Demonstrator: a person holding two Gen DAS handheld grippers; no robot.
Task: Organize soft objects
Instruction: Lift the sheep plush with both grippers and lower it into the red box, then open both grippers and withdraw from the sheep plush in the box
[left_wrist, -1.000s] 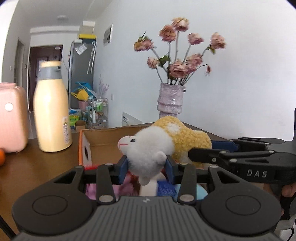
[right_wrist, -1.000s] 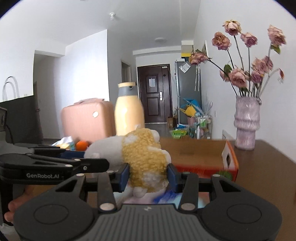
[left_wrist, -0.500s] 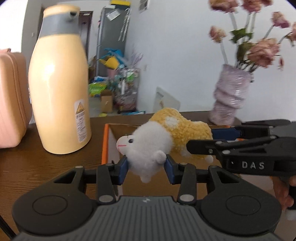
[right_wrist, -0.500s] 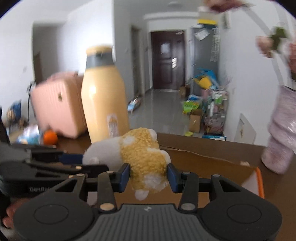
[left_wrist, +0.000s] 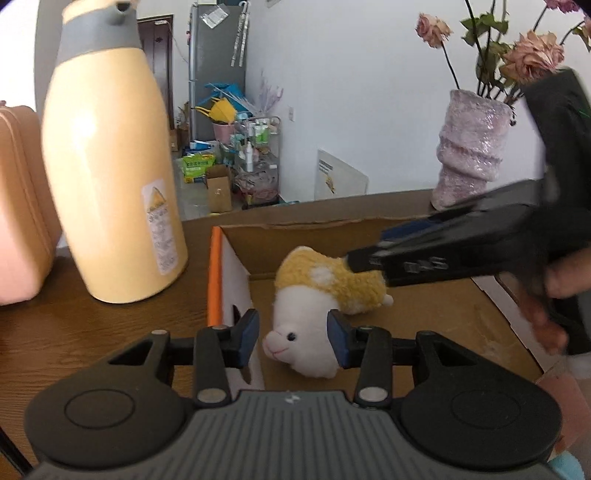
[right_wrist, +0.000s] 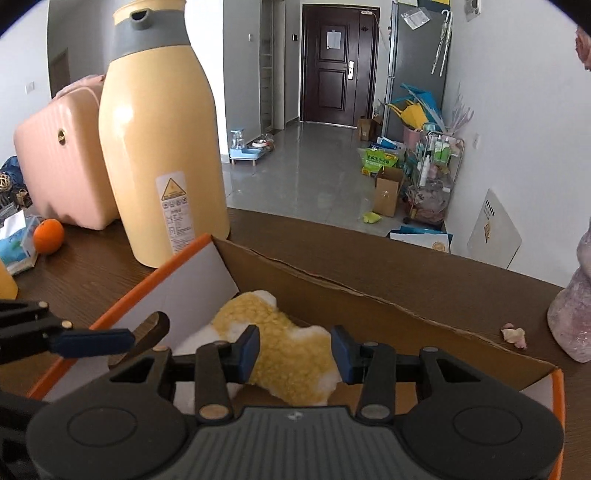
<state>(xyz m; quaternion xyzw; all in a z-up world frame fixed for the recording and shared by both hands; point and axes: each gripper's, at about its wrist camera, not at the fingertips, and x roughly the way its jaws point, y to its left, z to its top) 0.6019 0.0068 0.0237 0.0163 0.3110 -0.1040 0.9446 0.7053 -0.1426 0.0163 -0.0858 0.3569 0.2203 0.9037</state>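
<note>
Left wrist view first: the left hand-held gripper (left_wrist: 291, 338) has its blue pads spread apart around the white head of the plush sheep (left_wrist: 314, 306); the right pad sits against the head, the left pad stands clear of it. The sheep lies inside the cardboard box (left_wrist: 424, 314), face toward the camera, yellow woolly back toward 12 o'clock. From 3 o'clock the right hand-held gripper (left_wrist: 369, 260) reaches in, its tip at the sheep's yellow back. At 10 o'clock a tall cream jug (left_wrist: 110, 166) stands on the brown counter (left_wrist: 74, 332), just beside the box's orange-edged wall. At 2 o'clock, a pink vase (left_wrist: 469, 151) with dried roses stands beyond the box.

Over to the right wrist view: the right hand-held gripper (right_wrist: 295, 350) straddles the sheep's (right_wrist: 291, 354) yellow body, pads apart, the left pad brushing the wool, the right one just off it. The sheep rests low in the box (right_wrist: 369, 295), near its white inner wall. At 9 o'clock the left hand-held gripper's (right_wrist: 92, 341) blue-tipped finger pokes in. The jug (right_wrist: 159, 140) rises at 11 o'clock, a pink case (right_wrist: 62, 166) behind it, an orange (right_wrist: 48, 230) on the counter (right_wrist: 443, 273) at 9 o'clock.
</note>
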